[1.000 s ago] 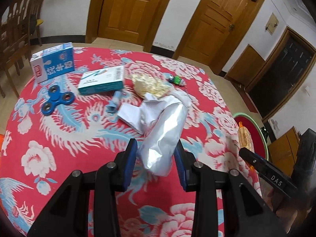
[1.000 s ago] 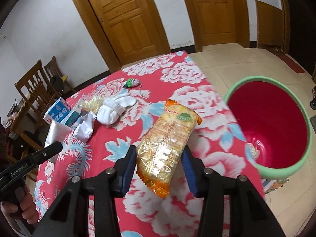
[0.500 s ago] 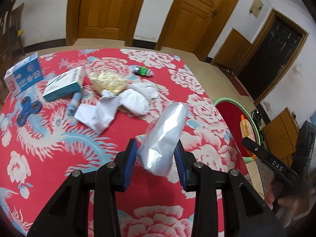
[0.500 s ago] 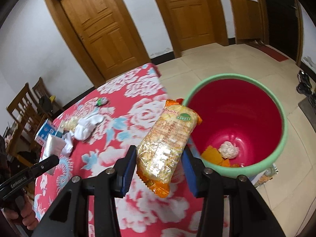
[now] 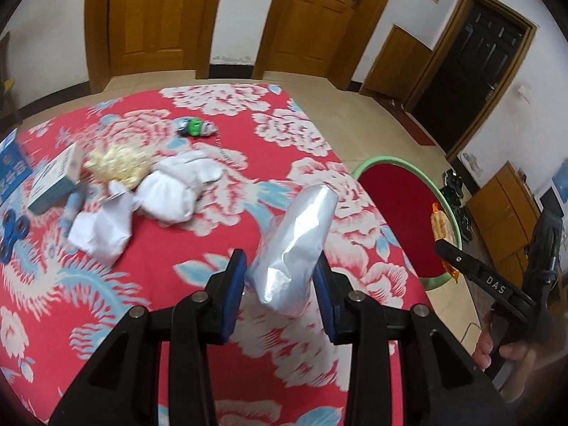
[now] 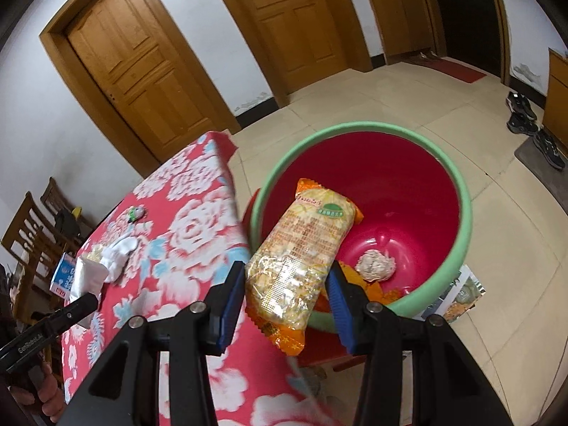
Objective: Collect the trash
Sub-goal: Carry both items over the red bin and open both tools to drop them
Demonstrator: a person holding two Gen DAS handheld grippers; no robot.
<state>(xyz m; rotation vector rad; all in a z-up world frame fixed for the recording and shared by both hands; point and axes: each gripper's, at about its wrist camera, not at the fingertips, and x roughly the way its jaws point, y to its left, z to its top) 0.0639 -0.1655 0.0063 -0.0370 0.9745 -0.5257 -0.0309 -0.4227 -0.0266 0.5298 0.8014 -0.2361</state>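
My left gripper (image 5: 280,277) is shut on a silver foil bag (image 5: 296,245), held above the red flowered tablecloth (image 5: 149,305) near its right edge. My right gripper (image 6: 285,291) is shut on a yellow-orange snack packet (image 6: 301,252), which hangs over the near rim of the red bin with a green rim (image 6: 465,220). A crumpled paper ball (image 6: 375,265) and orange scraps lie at the bin's bottom. In the left wrist view the bin (image 5: 401,213) stands beside the table's right edge, with the right gripper's finger (image 5: 475,273) and the packet (image 5: 442,227) over it.
On the table lie white crumpled paper (image 5: 103,230), a white cloth bundle (image 5: 174,191), a yellowish wrapper (image 5: 117,163), a small green toy (image 5: 195,127), a white-teal box (image 5: 53,181), a blue carton (image 5: 10,174) and a blue fidget spinner (image 5: 10,230). Chairs (image 6: 35,223), doors and shoes (image 6: 532,127) surround.
Both grippers have moved right with their loads. The snack packet went from above the tablecloth to above the bin's near rim. The foil bag travelled from the paper pile toward the table's right edge.
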